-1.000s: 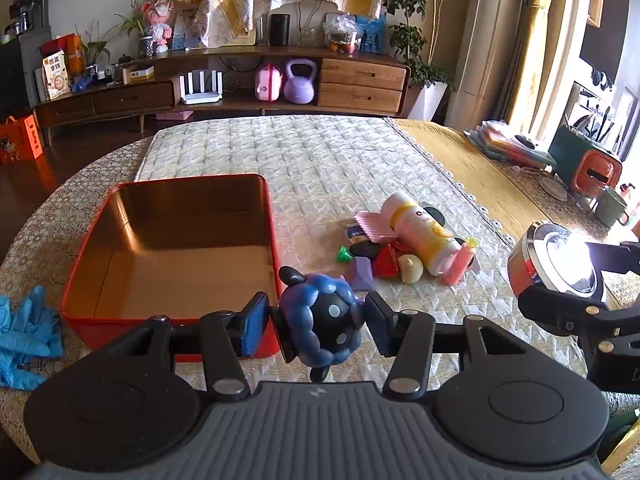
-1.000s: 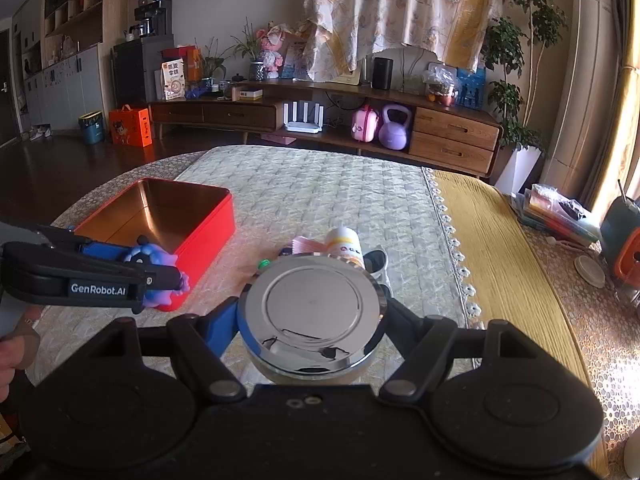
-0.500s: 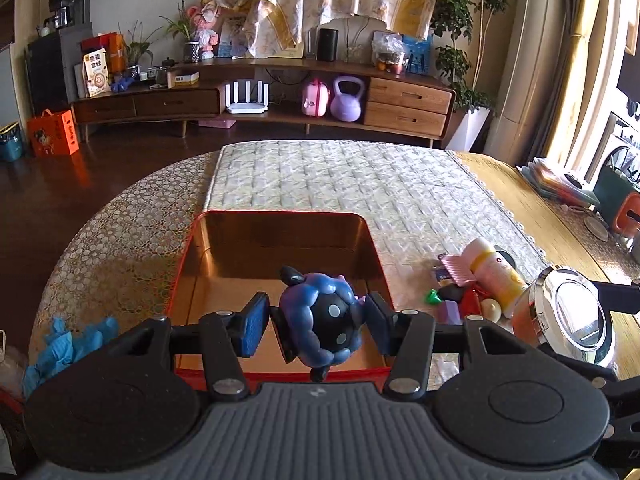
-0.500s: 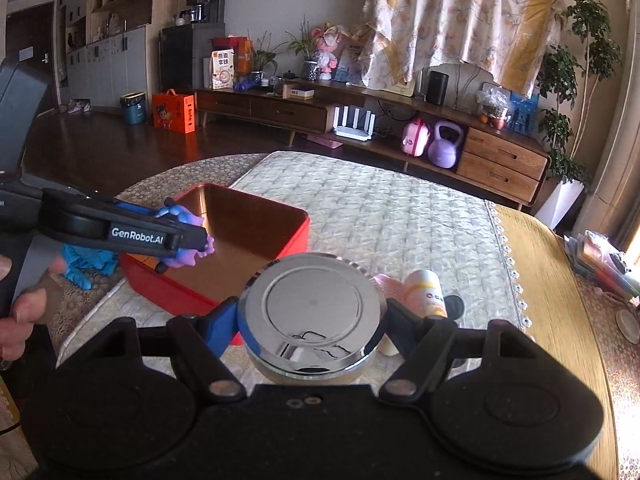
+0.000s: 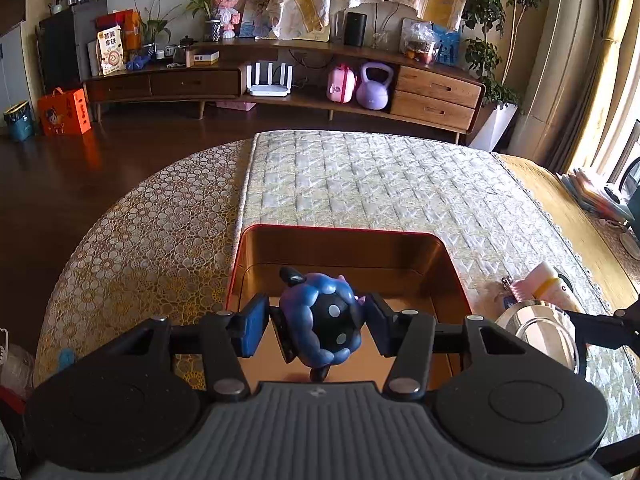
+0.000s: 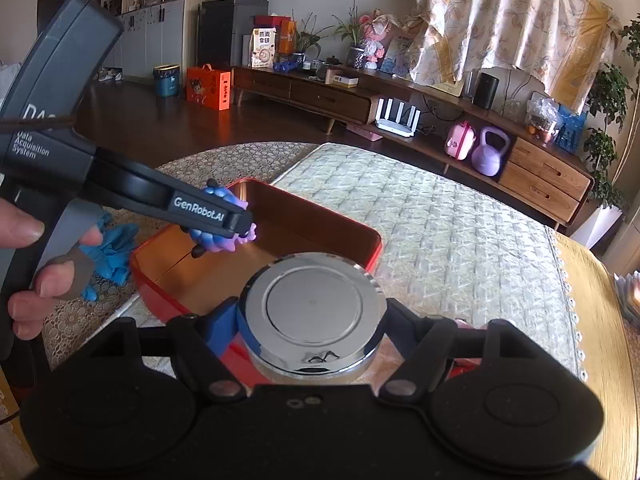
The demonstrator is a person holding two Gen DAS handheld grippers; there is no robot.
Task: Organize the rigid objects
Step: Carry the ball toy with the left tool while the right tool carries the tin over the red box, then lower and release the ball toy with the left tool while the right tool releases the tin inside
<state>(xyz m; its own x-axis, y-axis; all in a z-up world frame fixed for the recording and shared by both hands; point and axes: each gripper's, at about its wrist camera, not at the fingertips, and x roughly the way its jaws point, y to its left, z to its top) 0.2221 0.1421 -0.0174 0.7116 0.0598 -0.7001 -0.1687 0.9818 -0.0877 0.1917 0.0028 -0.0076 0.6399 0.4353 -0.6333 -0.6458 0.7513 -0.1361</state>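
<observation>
From the left wrist camera, the left gripper has its jaws clamped on a round blue toy with white dots. The red tin box lies right under and just ahead of those jaws, and it looks empty. So the toy hangs over the open box, and it likely only needs to be let go to drop in. Off to the right of the jaws, a shiny silver tin shows, with a cream bottle behind it on the cloth. No writing can be read in this view. From the right wrist camera, the right gripper has its jaws clamped on the silver tin's sides, with the flat lid facing up. The box's near corner sits just ahead and to the left of these jaws, so this tin is at the edge, not yet over the middle. The left gripper is nearer the box's middle. It reads "GenRobot.AI" on the finger and "Data Acquisition System" on the body. A hand holds its handle. Blue gloves lie left of the box.
</observation>
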